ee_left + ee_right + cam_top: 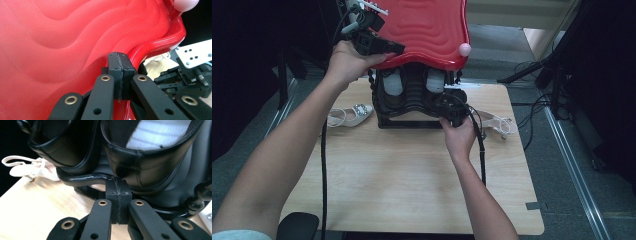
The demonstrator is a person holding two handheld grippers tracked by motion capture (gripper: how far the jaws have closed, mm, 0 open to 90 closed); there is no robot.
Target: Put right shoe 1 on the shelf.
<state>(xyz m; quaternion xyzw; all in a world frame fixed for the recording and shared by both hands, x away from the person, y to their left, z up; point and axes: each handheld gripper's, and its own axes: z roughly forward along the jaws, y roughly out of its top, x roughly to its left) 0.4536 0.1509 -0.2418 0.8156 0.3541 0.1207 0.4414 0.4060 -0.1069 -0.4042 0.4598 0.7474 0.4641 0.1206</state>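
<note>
A red rack shelf (424,30) tilts above a black shelf of shoes (412,92) on the table; closed left gripper (387,49) rests at its near edge, closed right gripper (451,102) empty below

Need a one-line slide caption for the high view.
Left gripper under red lid, right gripper at black shoe rack.

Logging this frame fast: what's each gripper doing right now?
Left gripper: fingers shut, nothing between them, at the edge of the red tray.
Right gripper: fingers shut, empty, by the black shoe rack.
</note>
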